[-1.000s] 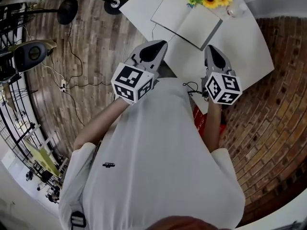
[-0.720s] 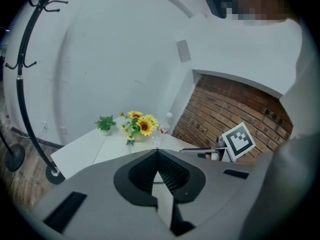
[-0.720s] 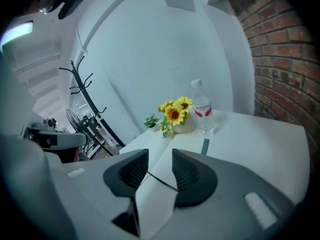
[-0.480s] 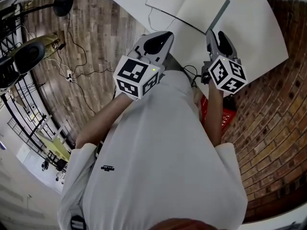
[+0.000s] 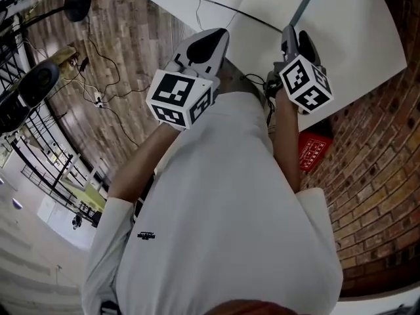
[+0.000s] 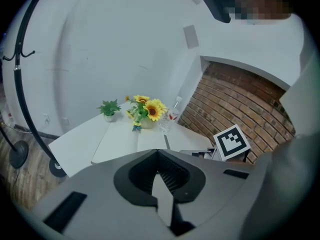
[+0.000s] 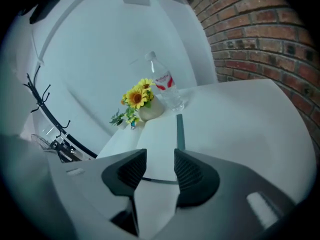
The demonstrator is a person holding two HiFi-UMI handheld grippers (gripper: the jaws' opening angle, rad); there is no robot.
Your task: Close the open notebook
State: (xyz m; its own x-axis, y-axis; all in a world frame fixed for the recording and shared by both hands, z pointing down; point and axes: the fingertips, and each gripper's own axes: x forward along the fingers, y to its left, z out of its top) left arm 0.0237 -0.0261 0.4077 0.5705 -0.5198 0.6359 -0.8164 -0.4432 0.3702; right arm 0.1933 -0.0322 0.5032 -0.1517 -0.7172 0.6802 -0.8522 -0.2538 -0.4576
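the open notebook [image 5: 272,2] lies flat on the white desk [image 5: 354,38], its pages facing up and a dark cover edge showing along its right side. at the desk's far end, behind the notebook, stand sunflowers [image 7: 137,98] in a pale vase, a clear bottle [image 7: 165,86] just beside them, and a small green plant [image 6: 109,108]. the left gripper [image 5: 209,41] hangs at the desk's near edge, short of the notebook, with its jaws together and nothing in them. the right gripper [image 5: 295,37] points down at the notebook's near right corner. its jaws have just been opening and stand apart, the white page showing through the gap, with the pads pressing on nothing.
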